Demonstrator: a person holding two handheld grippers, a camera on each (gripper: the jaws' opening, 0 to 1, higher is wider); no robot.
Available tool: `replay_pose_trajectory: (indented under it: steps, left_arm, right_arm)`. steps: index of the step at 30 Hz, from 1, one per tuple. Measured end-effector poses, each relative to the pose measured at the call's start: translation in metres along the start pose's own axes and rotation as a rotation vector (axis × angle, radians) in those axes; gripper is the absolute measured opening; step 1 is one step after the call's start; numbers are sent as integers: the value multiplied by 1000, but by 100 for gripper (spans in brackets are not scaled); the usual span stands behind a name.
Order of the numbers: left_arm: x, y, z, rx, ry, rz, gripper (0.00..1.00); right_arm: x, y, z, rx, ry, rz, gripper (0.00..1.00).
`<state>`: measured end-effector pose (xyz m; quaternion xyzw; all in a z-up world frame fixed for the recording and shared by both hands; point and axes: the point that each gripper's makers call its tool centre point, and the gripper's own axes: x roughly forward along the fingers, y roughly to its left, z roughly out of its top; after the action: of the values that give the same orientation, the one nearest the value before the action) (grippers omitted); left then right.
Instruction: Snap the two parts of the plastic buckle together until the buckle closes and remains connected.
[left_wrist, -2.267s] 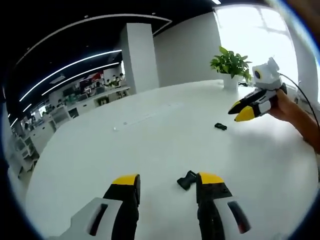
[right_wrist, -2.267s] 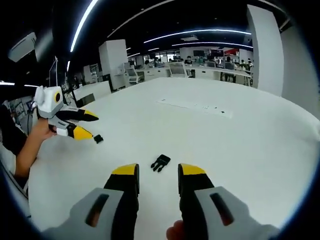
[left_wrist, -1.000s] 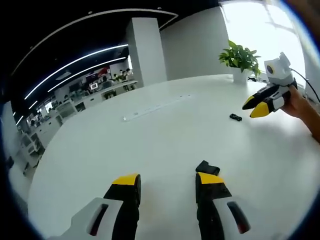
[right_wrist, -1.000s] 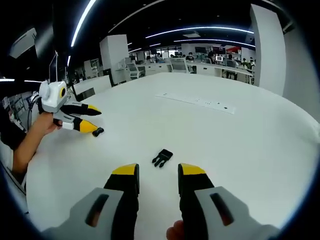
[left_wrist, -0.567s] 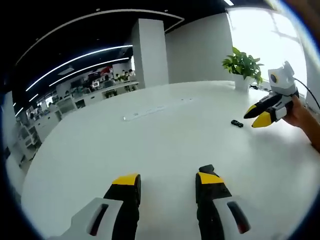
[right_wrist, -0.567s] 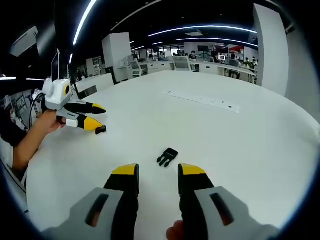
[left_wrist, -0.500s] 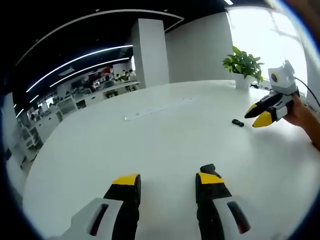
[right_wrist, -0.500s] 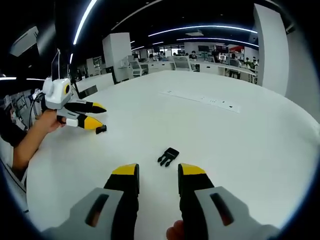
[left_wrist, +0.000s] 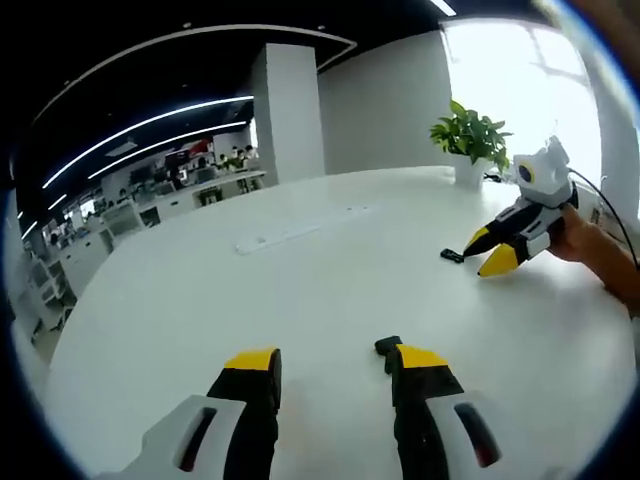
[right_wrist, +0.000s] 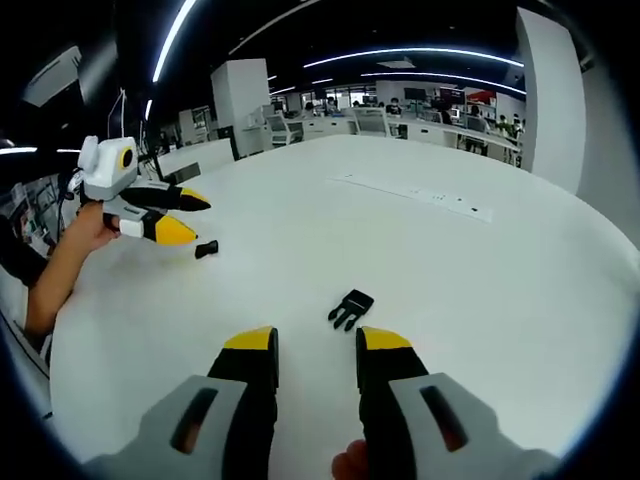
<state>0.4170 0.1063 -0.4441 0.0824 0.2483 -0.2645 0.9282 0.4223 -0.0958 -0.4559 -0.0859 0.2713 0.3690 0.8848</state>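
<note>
While the two halves lie apart, stage: approach, nothing joined and nothing lifted.
Landmark: white strip (right_wrist: 415, 195) set in the surface (right_wrist: 520, 300), far side from both grippers.
Pronged half (right_wrist: 352, 308): on the near side of the strip, flat on the surface, just ahead of the right gripper (right_wrist: 312, 350).
Pronged half, heading: long axis on a diagonal, prongs toward the near left, roughly toward the socket half; solid end toward the strip.
Socket half (right_wrist: 206, 249): near side of the strip and off to its left, well apart from the pronged half, just beyond the left gripper's yellow tips.
Socket half, heading: too small to tell; in the left gripper view (left_wrist: 388, 345) mostly hidden behind a jaw tip.
Left gripper (left_wrist: 335, 365): jaws spread wide, empty.
Right gripper: jaws spread wide, empty, pronged half centred ahead of the gap.
Likely reason for the layout: one half per gripper, each lined up for its own pickup, so prongs can meet socket in mid-air.
</note>
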Motion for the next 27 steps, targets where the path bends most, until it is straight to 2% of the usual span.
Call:
replay_pose_trajectory:
  steps: [3,12,23,27]
  left_arm:
    - [1,-6,-1,24,12,-16,45]
    - [1,-7,-5,19,23,-21,45]
    - [4,-18,-8,45,45,-44,45]
    - [5,-20,-9,46,46,-46,45]
  right_arm:
    - [1,3,1,-9,-3,8,30]
    - [4,11,3,-7,-22,34,30]
    - [12,24,7,-35,-47,85,29]
    - [5,21,12,-29,-66,66,29]
